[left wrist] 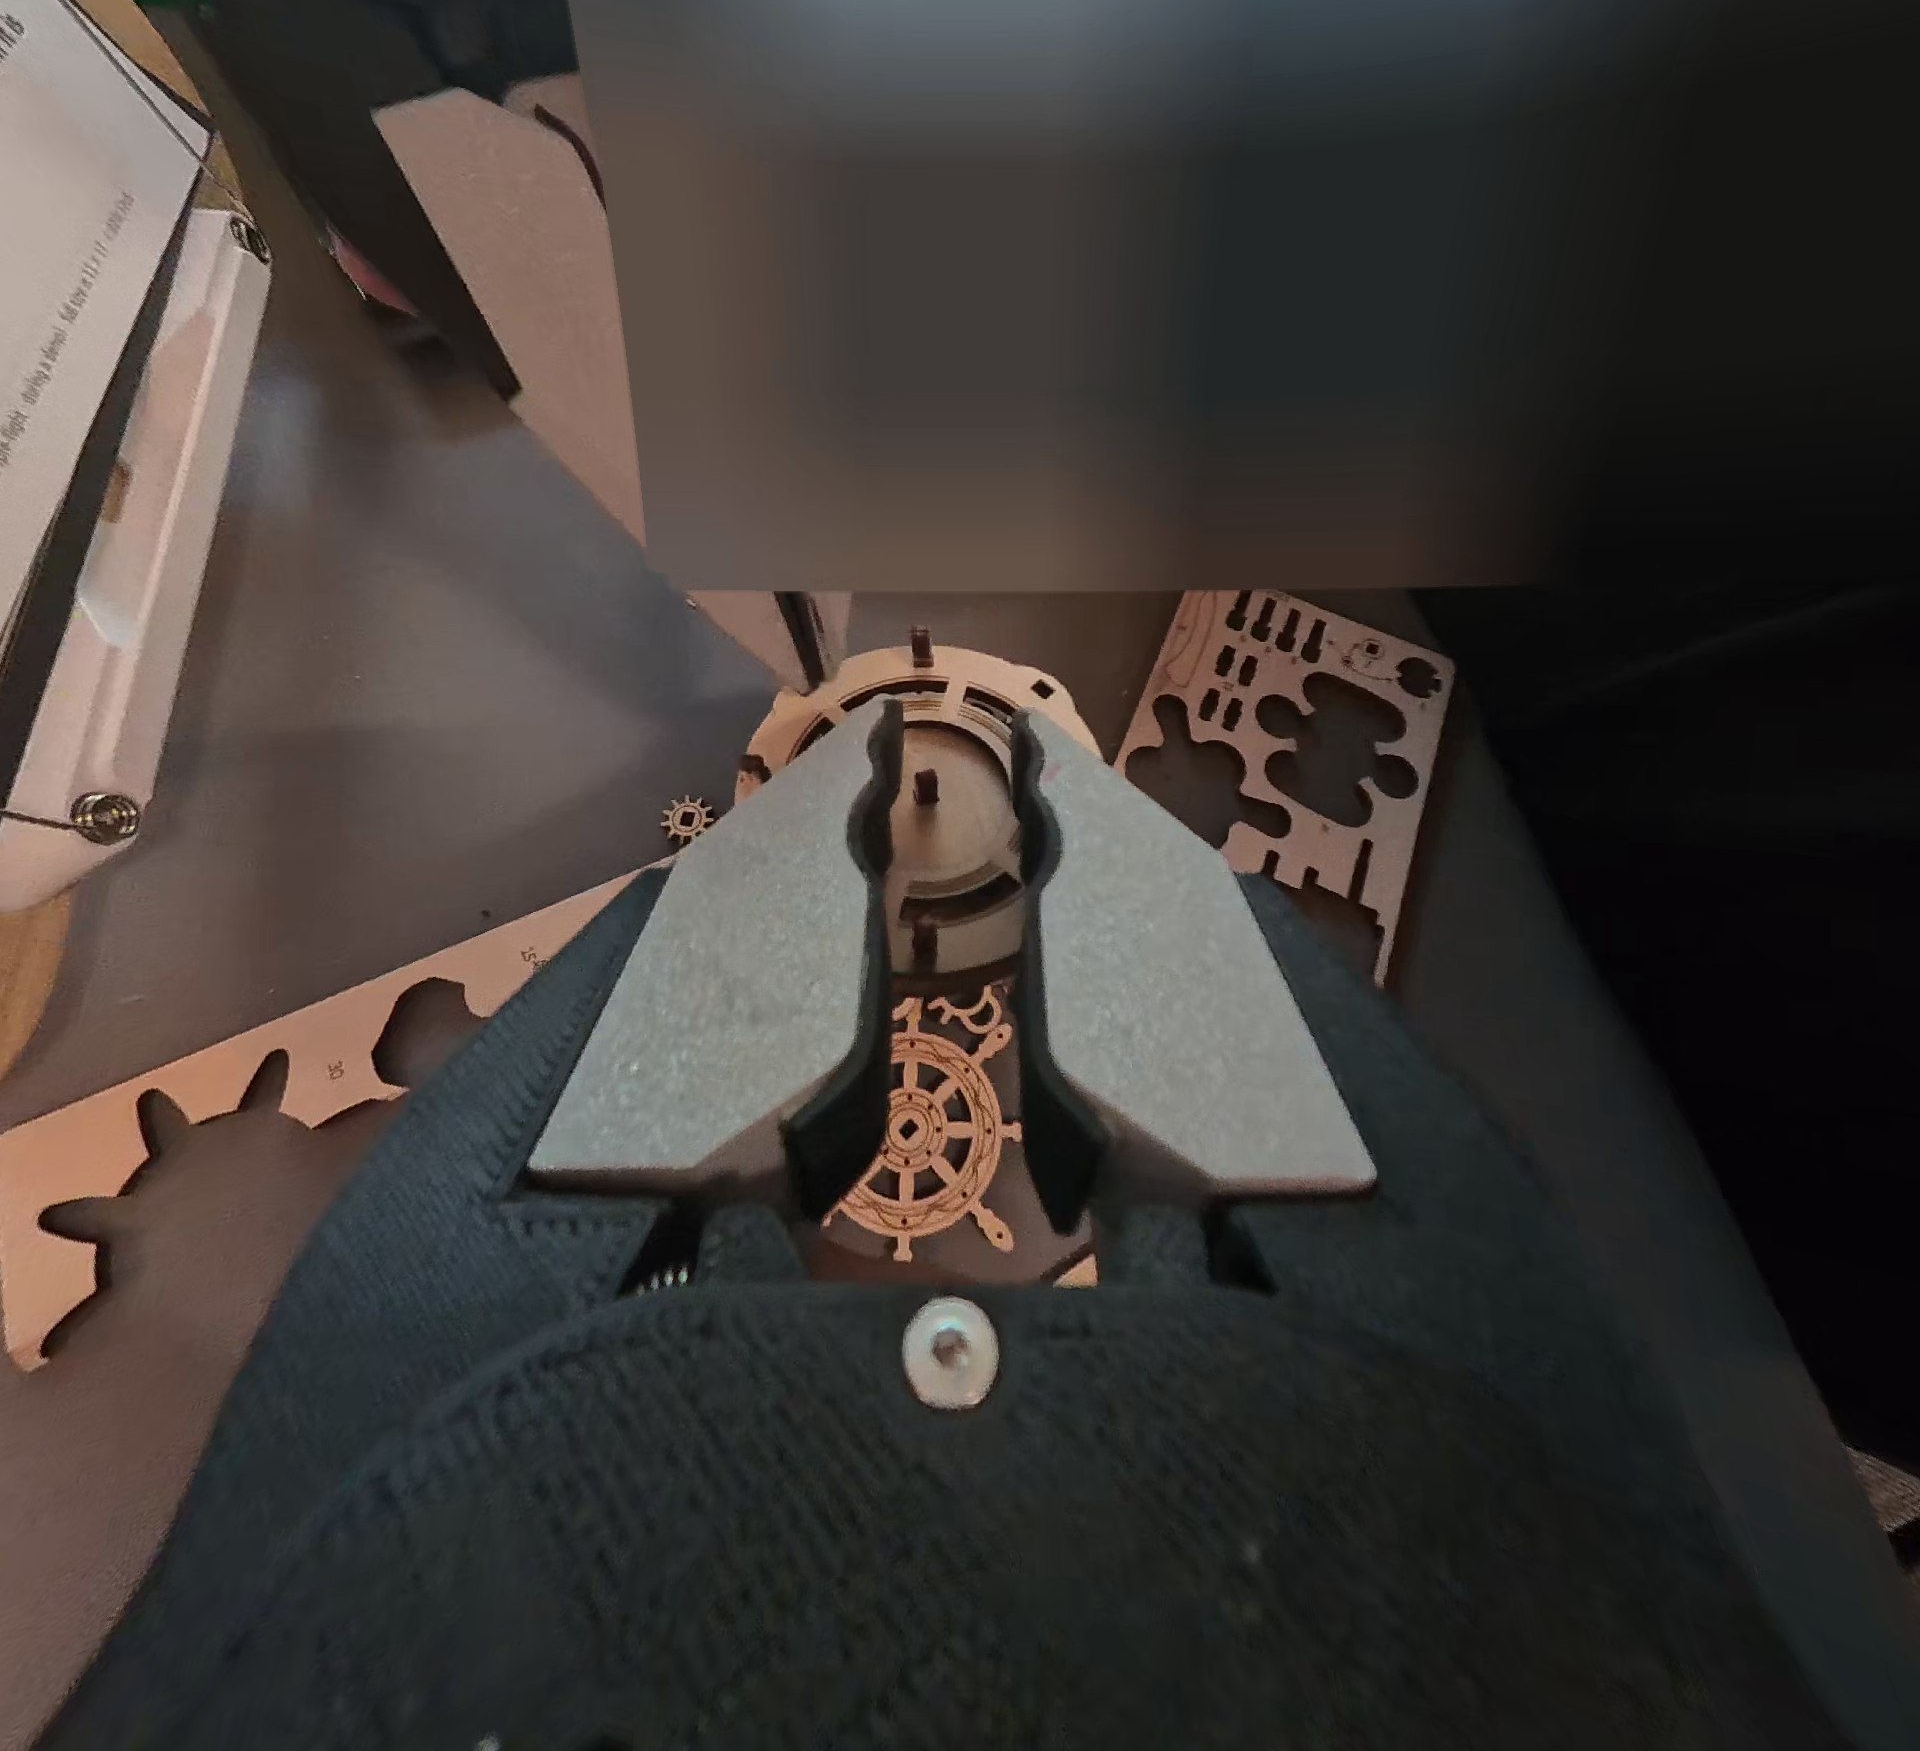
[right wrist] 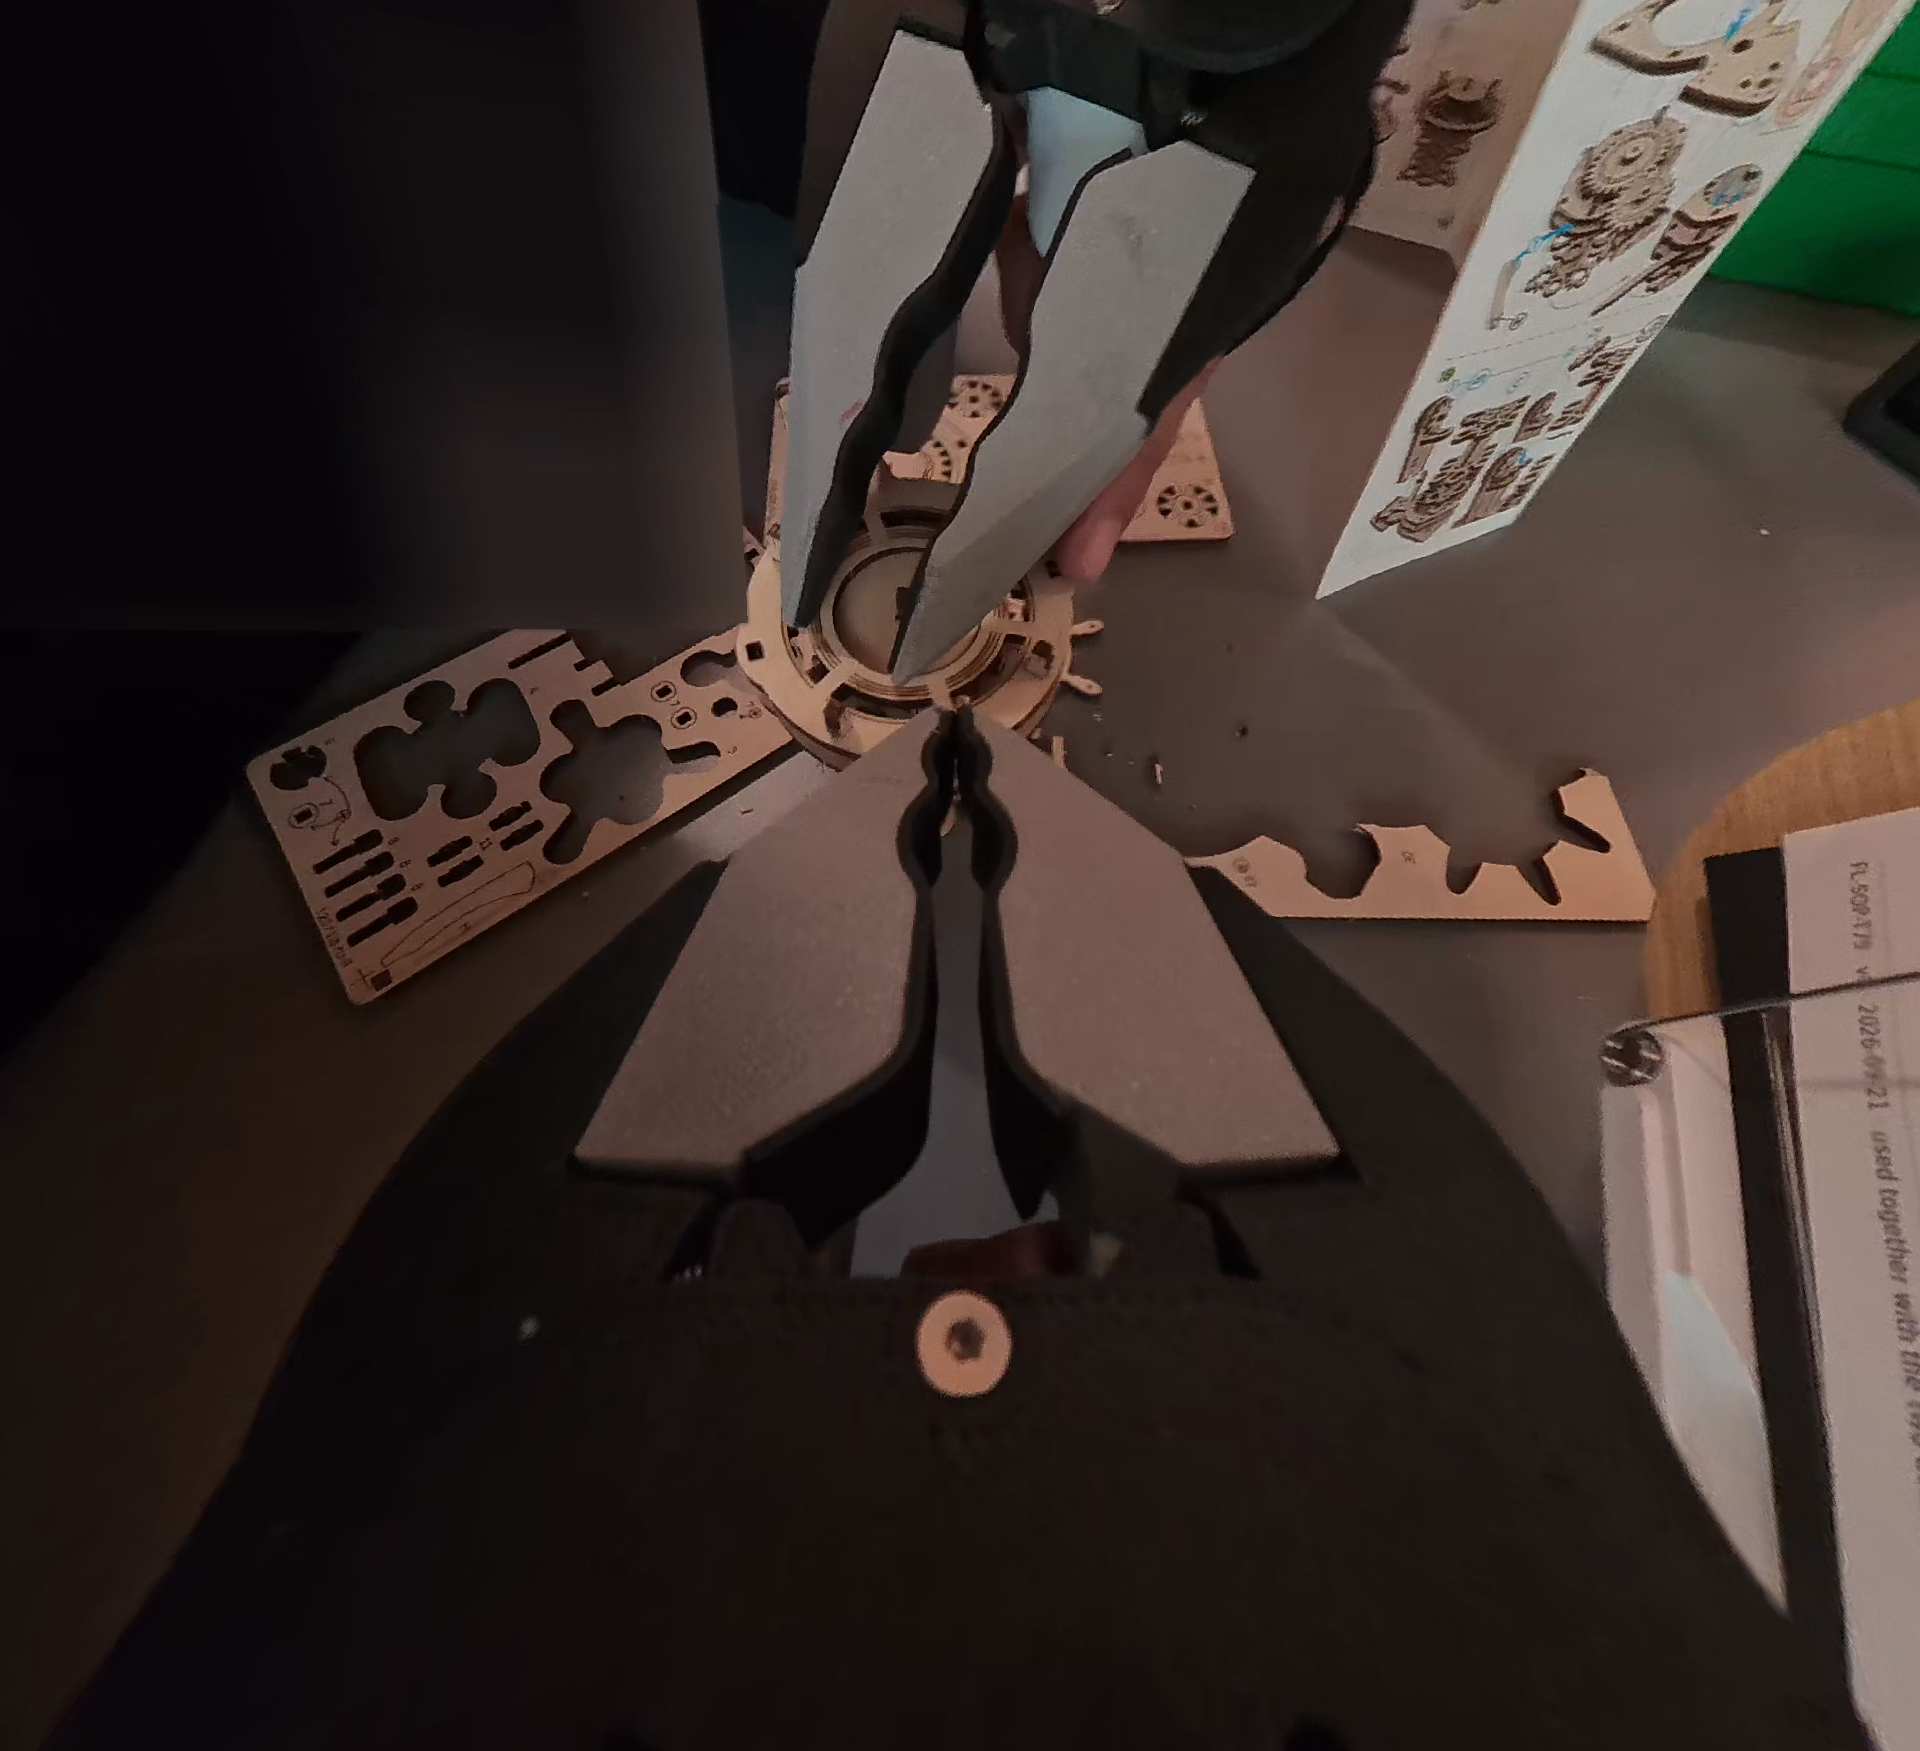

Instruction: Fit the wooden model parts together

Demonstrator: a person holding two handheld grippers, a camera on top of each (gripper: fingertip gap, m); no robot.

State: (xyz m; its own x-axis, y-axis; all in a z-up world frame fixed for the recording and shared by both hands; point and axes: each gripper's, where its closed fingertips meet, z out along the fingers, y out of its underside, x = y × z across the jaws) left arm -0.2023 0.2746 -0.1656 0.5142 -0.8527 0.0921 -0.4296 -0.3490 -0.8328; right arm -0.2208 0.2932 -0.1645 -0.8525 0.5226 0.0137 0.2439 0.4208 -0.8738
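The round wooden model (left wrist: 795, 730) lies flat on the dark table, with a raised central drum (left wrist: 951, 828). My left gripper (left wrist: 956, 719) comes down on it with one finger on each side of the drum, closed against it. It also shows from above in the right wrist view (right wrist: 852, 641), tips inside the model's ring (right wrist: 774, 662). My right gripper (right wrist: 951, 725) is shut, tips at the model's near rim. A small dark wooden peg (left wrist: 920, 641) stands at that spot on the rim. A ship's-wheel part (left wrist: 935, 1140) lies under my left gripper.
A punched-out wooden sheet (right wrist: 468, 797) and a strip with gear-shaped cutouts (right wrist: 1403, 860) lie beside the model. A small gear (left wrist: 688, 816) lies loose. An instruction booklet (right wrist: 1610, 247) stands at the back. A white stand with paper (right wrist: 1818, 1182) sits near. A person's fingertip (right wrist: 1096, 527) touches the model. Left and right tips are no more than a few centimetres apart.
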